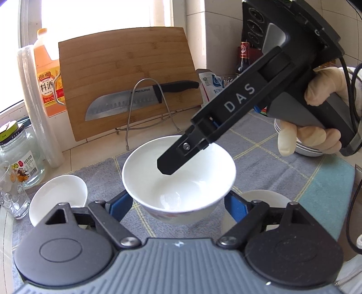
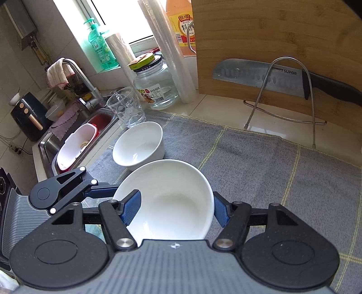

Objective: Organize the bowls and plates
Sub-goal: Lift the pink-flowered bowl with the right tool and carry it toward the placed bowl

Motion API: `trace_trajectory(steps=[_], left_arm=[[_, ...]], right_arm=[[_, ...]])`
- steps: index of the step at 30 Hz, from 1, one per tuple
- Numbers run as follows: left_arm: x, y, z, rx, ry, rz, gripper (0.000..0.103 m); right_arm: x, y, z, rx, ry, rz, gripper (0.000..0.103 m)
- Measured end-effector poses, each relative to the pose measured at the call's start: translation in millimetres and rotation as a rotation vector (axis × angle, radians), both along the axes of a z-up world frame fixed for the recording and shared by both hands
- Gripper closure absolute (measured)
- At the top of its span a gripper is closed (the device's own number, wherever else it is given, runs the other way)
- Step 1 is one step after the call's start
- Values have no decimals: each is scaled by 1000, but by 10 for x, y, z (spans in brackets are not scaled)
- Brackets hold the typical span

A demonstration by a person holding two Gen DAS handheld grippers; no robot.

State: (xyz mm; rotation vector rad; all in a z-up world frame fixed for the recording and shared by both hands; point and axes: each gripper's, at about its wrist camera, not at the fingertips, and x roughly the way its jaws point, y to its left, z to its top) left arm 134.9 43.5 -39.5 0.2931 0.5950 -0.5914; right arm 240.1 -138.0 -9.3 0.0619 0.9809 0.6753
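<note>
- Two grippers hold one white bowl point(image 1: 178, 178) above the grey cloth point(image 2: 260, 162): left gripper point(image 1: 178, 204) clasps its sides, right gripper point(image 2: 174, 207) pinches its rim.
- Next, I think, it must go to a stack, kept level.

Daylight enters from the window point(image 1: 108, 13), blown out to white in both views. Soft shadows fall on the grey cloth point(image 2: 260, 162). Focus is sharp; fisheye curvature bends the cutting board point(image 1: 126, 74) edges.
</note>
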Motion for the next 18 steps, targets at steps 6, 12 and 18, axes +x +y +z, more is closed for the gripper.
trace_trajectory(steps=[6, 12, 18], left_arm=[[-194, -38, 48, -1, -4, -13, 15], [-367, -104, 67, 3, -2, -33, 15], [-500, -177, 74, 2, 8, -66, 15]], right_arm=[[-229, -56, 53, 0, -14, -7, 31], [-453, -151, 81, 6, -18, -27, 31], [-652, -254, 88, 1, -19, -49, 31]])
